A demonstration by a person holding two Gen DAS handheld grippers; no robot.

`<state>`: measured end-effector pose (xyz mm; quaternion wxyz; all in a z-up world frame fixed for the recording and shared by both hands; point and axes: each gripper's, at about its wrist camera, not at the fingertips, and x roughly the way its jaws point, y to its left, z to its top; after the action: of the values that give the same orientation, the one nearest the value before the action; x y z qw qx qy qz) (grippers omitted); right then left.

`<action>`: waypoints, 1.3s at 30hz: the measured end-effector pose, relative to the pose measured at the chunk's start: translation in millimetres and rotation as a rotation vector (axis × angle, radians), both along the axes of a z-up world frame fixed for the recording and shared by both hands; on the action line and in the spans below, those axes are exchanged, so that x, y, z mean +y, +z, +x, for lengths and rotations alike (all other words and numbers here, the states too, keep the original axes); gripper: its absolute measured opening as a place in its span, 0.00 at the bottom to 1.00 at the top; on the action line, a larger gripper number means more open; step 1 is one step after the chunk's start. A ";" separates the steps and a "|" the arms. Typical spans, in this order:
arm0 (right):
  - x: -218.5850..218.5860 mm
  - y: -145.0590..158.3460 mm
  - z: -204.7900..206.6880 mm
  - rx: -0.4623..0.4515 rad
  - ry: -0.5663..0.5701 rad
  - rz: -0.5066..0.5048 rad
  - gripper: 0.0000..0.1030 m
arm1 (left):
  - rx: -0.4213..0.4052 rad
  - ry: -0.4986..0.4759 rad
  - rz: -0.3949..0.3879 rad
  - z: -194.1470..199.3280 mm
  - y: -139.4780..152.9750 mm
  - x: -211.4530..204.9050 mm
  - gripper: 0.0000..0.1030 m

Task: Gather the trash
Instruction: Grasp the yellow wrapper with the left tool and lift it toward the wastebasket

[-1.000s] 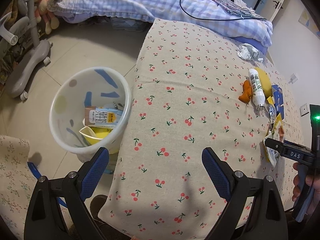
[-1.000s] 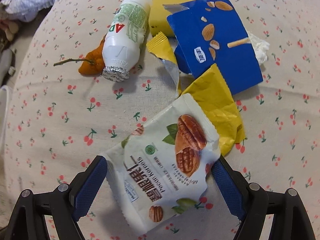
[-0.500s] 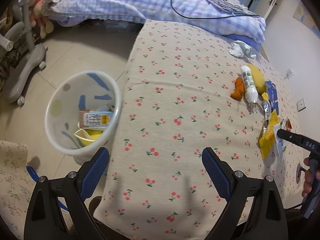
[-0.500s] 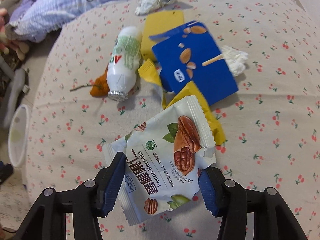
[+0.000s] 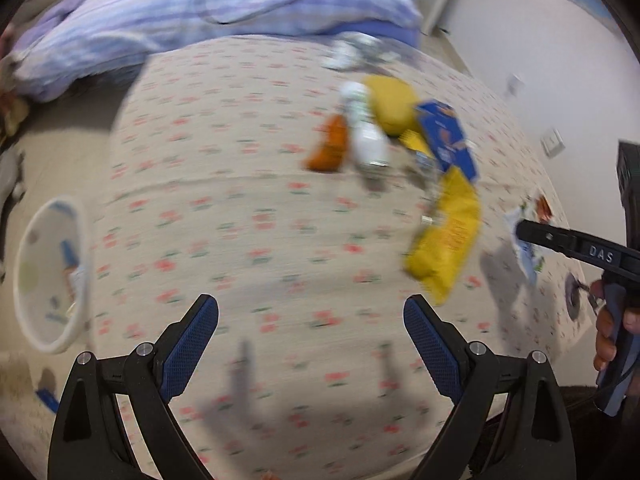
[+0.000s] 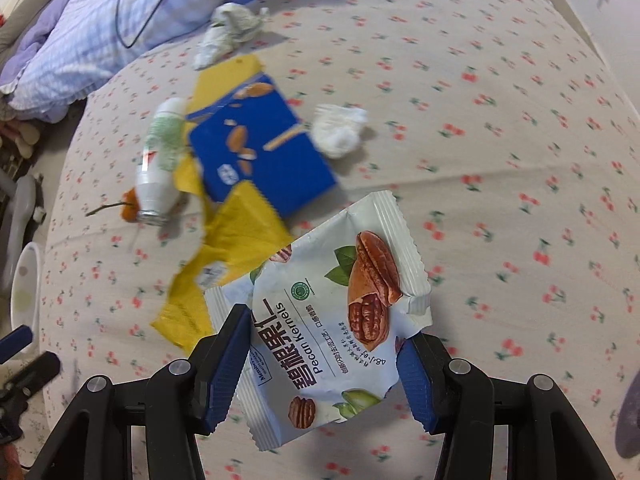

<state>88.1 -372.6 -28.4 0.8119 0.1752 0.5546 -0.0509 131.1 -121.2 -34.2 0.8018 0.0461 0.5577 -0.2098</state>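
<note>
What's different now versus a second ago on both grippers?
The right gripper closed on the pecan packet and lifted it off the tablecloth. The left gripper, still open and empty, swung right toward the trash pile; the bin slid to the view's left edge. Bottle and blue box unmoved.

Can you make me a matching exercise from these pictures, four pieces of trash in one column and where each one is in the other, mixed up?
Things:
1. pecan packet
2. white bottle
3. blue box
4. crumpled tissue

Places:
A. lying on its side, left of the blue box
B. on the cloth just right of the blue box
C. lying partly over a yellow wrapper
D. held between the fingers of the right gripper

Pairs: 1-D, 2-A, 3-C, 4-B
</note>
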 end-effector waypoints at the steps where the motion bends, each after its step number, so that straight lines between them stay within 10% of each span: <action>1: -4.1 -1.0 -2.4 0.002 -0.005 -0.001 0.58 | 0.002 -0.025 0.001 -1.6 -2.2 -11.7 0.93; 22: -56.7 -15.2 -28.6 0.027 -0.047 -0.009 0.58 | -0.058 -0.203 -0.007 3.0 -53.0 -119.0 0.91; 30: -59.7 -16.4 -30.7 0.030 -0.052 -0.010 0.58 | -0.078 -0.217 -0.033 0.4 -47.1 -117.6 0.50; 39: -40.2 -0.7 -21.0 -0.012 -0.018 -0.001 0.58 | -0.117 -0.199 -0.093 -14.3 -11.8 -88.1 0.46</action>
<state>67.1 -412.8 -29.1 0.8148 0.1798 0.5481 -0.0573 116.9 -209.4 -46.0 0.8095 0.0761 0.4924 -0.3107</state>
